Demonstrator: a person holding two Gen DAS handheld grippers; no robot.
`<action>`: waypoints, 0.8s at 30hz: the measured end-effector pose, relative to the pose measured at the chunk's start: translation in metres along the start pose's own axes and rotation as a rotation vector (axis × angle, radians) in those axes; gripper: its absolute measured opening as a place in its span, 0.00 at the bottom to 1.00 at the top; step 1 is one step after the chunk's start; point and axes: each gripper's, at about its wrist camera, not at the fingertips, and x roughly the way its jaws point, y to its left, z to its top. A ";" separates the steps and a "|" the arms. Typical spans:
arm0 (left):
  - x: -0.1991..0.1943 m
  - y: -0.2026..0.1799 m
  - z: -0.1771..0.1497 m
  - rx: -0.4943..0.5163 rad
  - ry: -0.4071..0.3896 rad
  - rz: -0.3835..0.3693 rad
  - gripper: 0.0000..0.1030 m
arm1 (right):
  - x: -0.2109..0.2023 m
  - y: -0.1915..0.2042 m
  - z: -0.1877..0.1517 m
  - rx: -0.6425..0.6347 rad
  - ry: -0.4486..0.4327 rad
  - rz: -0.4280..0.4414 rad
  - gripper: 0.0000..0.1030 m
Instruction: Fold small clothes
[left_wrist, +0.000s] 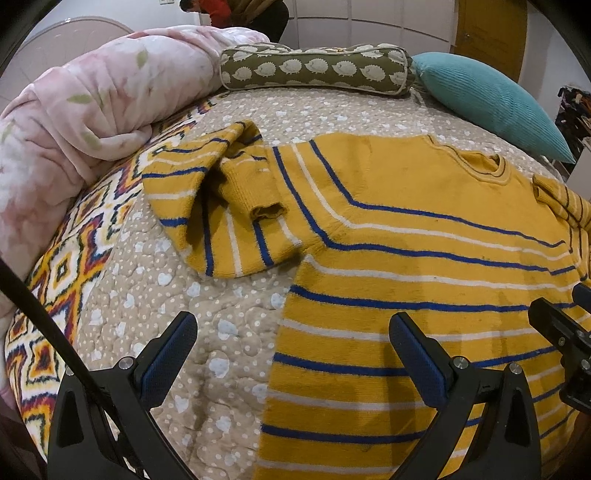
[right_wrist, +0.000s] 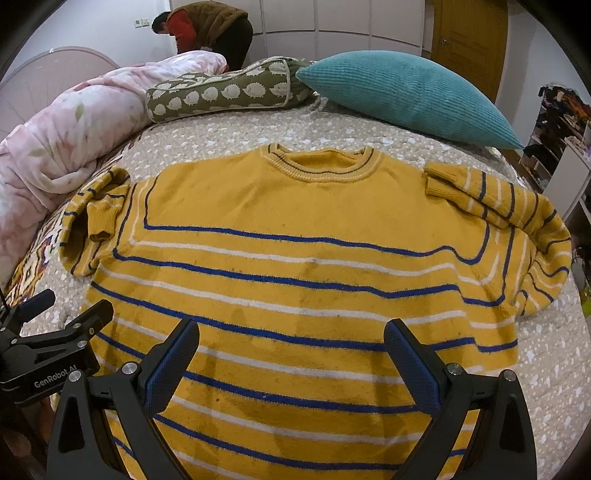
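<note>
A small yellow sweater (right_wrist: 295, 258) with blue and white stripes lies flat on the bed, collar at the far side; it also shows in the left wrist view (left_wrist: 424, 258). Its left sleeve (left_wrist: 221, 206) is bunched and folded over itself, cuff toward the body. Its right sleeve (right_wrist: 517, 221) is folded back, cuff near the shoulder. My left gripper (left_wrist: 293, 332) is open and empty above the sweater's left side edge. My right gripper (right_wrist: 291, 339) is open and empty above the sweater's lower middle. Each gripper shows at the edge of the other's view.
The beige dotted quilt (left_wrist: 166, 295) covers the bed. A pink floral duvet (left_wrist: 92, 103) is heaped at the left. A green hedgehog bolster (right_wrist: 221, 92) and a teal pillow (right_wrist: 406, 92) lie at the far side. A person (right_wrist: 207, 33) bends over behind the bed.
</note>
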 end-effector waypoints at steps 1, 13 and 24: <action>0.000 0.000 0.000 -0.002 0.000 0.000 1.00 | 0.000 0.001 0.001 -0.002 0.003 -0.001 0.99; 0.005 0.011 0.004 -0.026 0.008 0.005 1.00 | 0.009 0.011 0.004 -0.032 0.023 -0.004 0.99; 0.011 0.063 0.002 -0.155 0.024 0.060 1.00 | 0.028 0.058 0.026 -0.125 0.017 0.249 0.66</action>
